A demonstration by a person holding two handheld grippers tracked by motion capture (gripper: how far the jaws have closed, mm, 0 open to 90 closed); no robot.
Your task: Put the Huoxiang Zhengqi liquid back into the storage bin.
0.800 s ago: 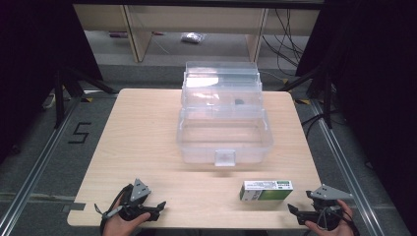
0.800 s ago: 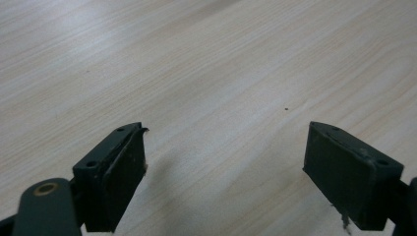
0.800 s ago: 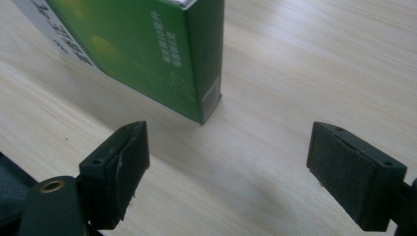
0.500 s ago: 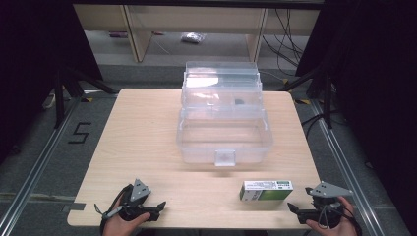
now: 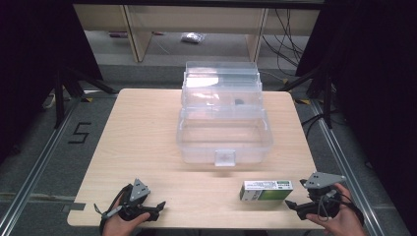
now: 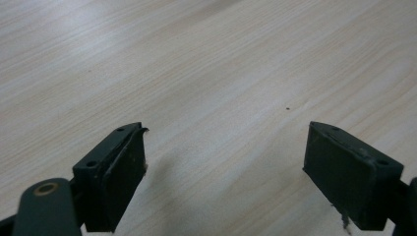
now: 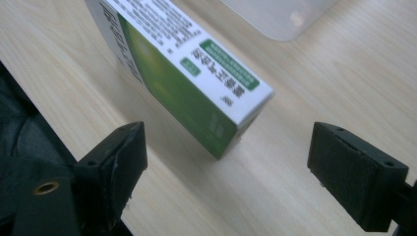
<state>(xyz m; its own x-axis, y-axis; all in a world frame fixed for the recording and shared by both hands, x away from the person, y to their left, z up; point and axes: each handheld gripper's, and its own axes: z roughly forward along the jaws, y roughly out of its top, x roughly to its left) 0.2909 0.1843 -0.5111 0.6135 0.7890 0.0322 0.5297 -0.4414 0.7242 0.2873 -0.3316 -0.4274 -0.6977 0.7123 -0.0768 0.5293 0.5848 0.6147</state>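
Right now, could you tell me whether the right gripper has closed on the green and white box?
No, in the right gripper view the right gripper has its jaws spread wide, and the green and white box lies on the table ahead of them, untouched.

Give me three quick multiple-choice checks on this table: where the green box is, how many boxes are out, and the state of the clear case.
1. The green and white box lies
A. inside the clear case
B. on the table by the right hand-held gripper
C. by the left hand-held gripper

2. Boxes on the table:
A. one
B. two
C. three

3. The clear case is
A. shut
B. open
C. overturned

Answers: 1 B, it lies just ahead of that gripper's open jaws. 2 A, the high view has one. 3 B, its lid stands back.
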